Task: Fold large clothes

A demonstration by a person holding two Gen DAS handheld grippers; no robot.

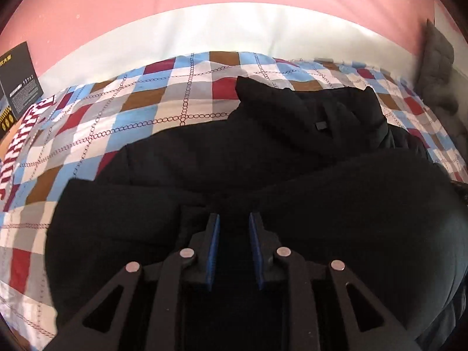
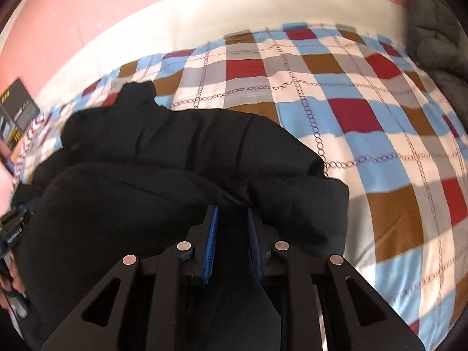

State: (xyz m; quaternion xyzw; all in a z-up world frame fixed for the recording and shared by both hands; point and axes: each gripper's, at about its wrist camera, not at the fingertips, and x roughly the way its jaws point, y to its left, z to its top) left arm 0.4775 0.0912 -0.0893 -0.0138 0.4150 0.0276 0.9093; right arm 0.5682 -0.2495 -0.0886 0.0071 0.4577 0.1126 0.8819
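While both grippers pinch black jacket (image 1: 263, 158) on checkered bed (image 2: 365, 111), left gripper (image 1: 234, 219) and right gripper (image 2: 232, 212) clamped on padded fabric, keep hands level, carry edge over evenly, avoid bunching

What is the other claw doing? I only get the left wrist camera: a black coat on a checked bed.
Observer: The right gripper sits at the black coat's opposite edge. Its fingers are slightly apart with dark fabric between them. I can't tell if it is pinching.
Operator: Is a person's hand showing anywhere?
Observer: Yes, a hand at the left edge of the right wrist view, wrapped around a black device, probably your claw.
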